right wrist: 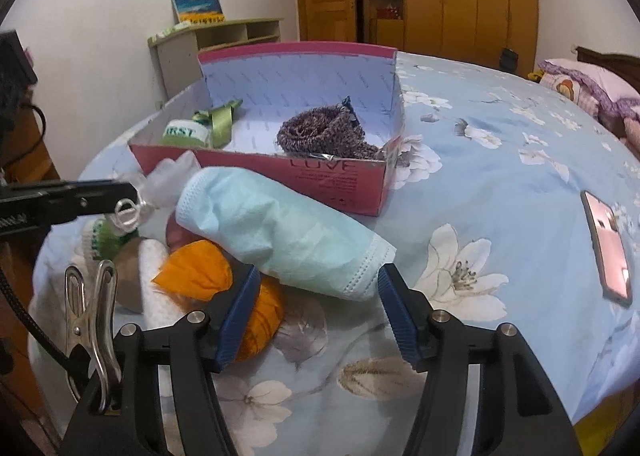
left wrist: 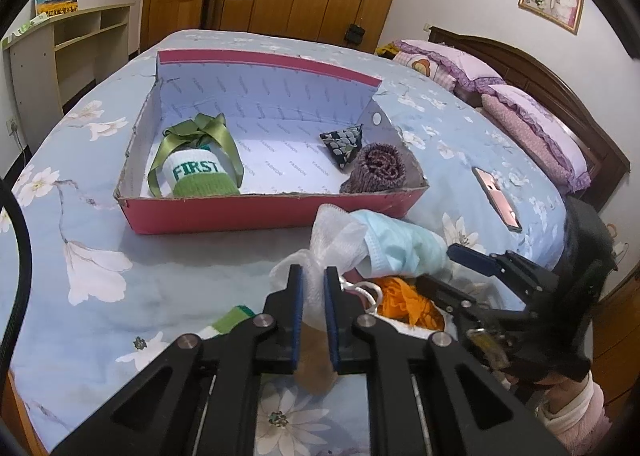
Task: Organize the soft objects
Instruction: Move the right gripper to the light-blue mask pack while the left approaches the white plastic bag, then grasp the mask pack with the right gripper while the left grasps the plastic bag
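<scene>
A red cardboard box (left wrist: 256, 212) lies on the bed and holds a green-and-white "FIRST" sock with a green ribbon (left wrist: 198, 174), a patterned pouch (left wrist: 346, 142) and a rolled brown knit (left wrist: 378, 168). My left gripper (left wrist: 313, 280) is shut on a white mesh puff (left wrist: 340, 236), also seen in the right wrist view (right wrist: 164, 180). A light blue face mask (right wrist: 280, 232) lies on a pile with an orange puff (right wrist: 196, 268) and a white cloth (right wrist: 154, 276). My right gripper (right wrist: 316, 276) is open at the mask's near end.
A pink phone (right wrist: 610, 246) lies on the floral sheet to the right. Purple pillows (left wrist: 532, 124) are at the headboard. A second green-and-white sock (right wrist: 102, 240) and a brown item (right wrist: 128, 272) lie in the pile. A metal clip (right wrist: 90, 308) is on my right gripper.
</scene>
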{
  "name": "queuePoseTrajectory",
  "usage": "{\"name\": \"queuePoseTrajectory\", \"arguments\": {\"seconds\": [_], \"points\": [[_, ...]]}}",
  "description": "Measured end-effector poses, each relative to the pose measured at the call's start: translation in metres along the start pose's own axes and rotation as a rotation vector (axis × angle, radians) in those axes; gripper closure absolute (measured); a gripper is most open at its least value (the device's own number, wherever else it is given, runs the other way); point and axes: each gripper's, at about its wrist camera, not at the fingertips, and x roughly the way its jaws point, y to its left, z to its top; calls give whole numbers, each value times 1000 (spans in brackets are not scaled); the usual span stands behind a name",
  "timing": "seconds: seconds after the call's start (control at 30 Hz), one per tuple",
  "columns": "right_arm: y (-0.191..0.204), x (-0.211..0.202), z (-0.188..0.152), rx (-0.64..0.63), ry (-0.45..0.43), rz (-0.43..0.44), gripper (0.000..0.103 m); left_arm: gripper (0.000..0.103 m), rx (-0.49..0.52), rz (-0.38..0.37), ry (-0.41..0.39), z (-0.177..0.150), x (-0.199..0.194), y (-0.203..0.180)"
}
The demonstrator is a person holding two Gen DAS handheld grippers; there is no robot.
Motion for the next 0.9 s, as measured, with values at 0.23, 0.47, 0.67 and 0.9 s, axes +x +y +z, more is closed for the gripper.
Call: {"name": "queuePoseTrajectory", "arguments": {"seconds": [0.23,0.47,0.67,0.9], "points": [[8,10,3,-79,-12,-50,45,93,-12,-3,5,-1,1,3],[17,7,1,-108,-34,-37,87,93,-34,6,-11,0,-5,9],[31,-11,12,-126,-114,-9,95,93,-55,9,-36,2,-16,17],[47,-29,25,-164,-178,-26,97,93,-76,33,-90,6,-36,29]]}}
